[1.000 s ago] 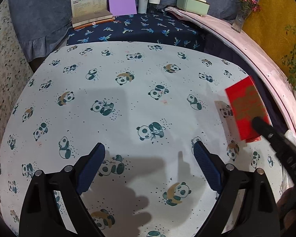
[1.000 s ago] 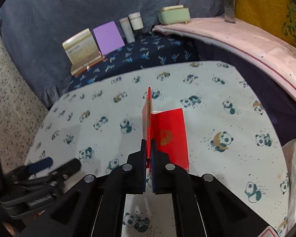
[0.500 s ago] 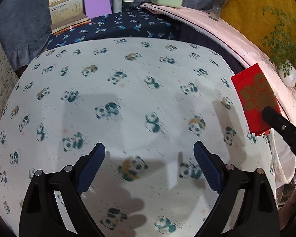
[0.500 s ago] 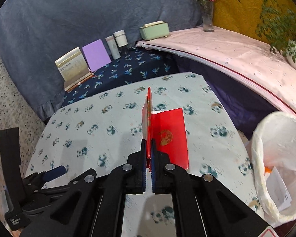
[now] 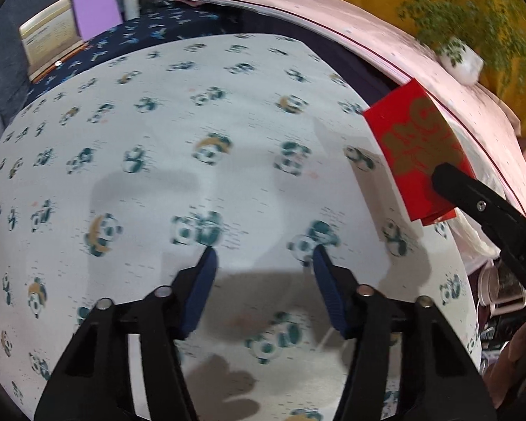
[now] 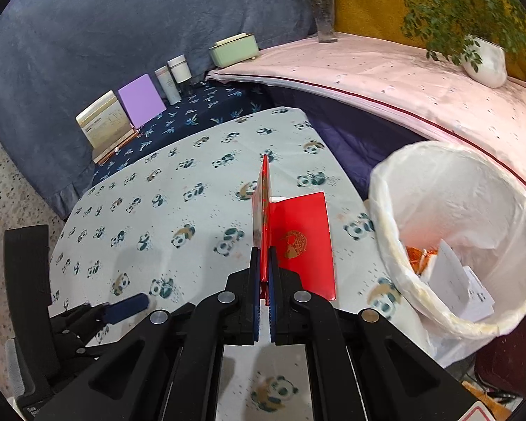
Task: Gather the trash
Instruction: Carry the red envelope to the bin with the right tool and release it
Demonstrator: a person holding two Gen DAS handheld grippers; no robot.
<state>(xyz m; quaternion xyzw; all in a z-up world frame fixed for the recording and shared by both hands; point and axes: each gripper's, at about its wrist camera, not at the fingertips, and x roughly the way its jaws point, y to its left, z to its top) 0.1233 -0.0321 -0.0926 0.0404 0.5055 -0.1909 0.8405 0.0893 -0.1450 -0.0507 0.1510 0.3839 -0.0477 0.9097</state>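
Observation:
My right gripper point(image 6: 263, 263) is shut on a red envelope with gold print point(image 6: 303, 242), held above the right part of the panda-print table point(image 6: 179, 210). The envelope also shows in the left wrist view point(image 5: 420, 151), pinched by the right gripper point(image 5: 449, 182). A bin lined with a white bag point(image 6: 456, 231) stands just right of the table and holds paper scraps. My left gripper point(image 5: 263, 256) is open and empty over the panda cloth point(image 5: 193, 147).
At the back stand a book point(image 6: 103, 119), a purple card point(image 6: 142, 100), two jars point(image 6: 173, 77) and a green box point(image 6: 233, 49). A pink-covered ledge point(image 6: 385, 77) with a potted plant point(image 6: 480, 59) and flower vase point(image 6: 324, 17) runs along the right.
My right gripper has carried the red envelope rightwards, and the white-lined bin has come into view beside it. My left gripper has narrowed its opening and shifted to the right.

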